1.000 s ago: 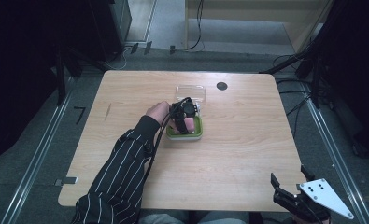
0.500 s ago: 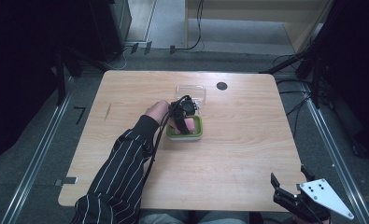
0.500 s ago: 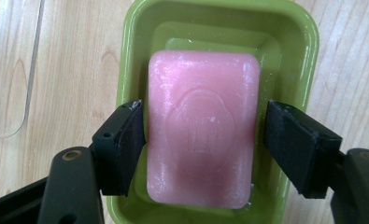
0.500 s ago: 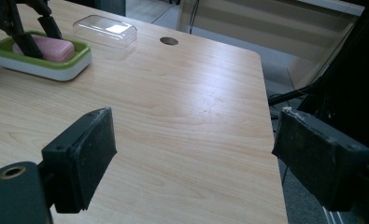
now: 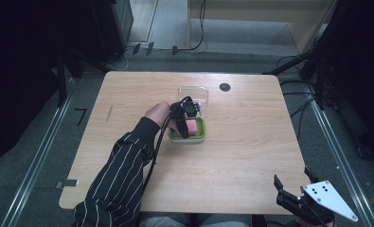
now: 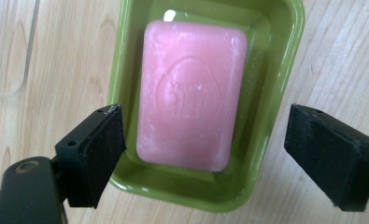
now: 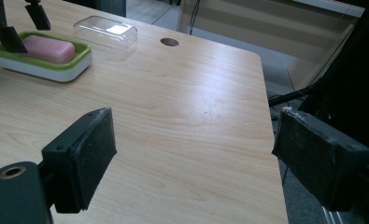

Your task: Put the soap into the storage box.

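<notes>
A striped sleeve (image 5: pixel 116 182) came in from the near left edge of the table (image 5: pixel 241 161) and ran far and to the right, ending in a hand (image 5: pixel 157 113) just left of the table's middle. That hand held the left gripper (image 5: pixel 184 124) pointing down over a green soap dish (image 5: pixel 200 137). Its jaws had just been opening and stood spread, one outside each long side of the dish, the pads pressing on nothing. The pink soap (image 6: pixel 189 93) lay flat inside the dish, loose between the jaws, with a strip of green floor showing all round it. Whether the left pad brushed the dish's rim could not be told.

Just beyond the dish, on its far side, a clear plastic lid (image 5: pixel 193 91) lay on the wood, close to the dish but apart from it. Farther right, near the far edge, sat a small dark round mark (image 5: pixel 225 87).

The right half of the table was bare wood, from the dish across to the right edge and down to the near edge. The right gripper (image 5: pixel 293 189) hung at the near right corner, well apart from the dish, its jaws wide apart with only tabletop between them. In the right gripper view the dish and soap lay far off to the left.
</notes>
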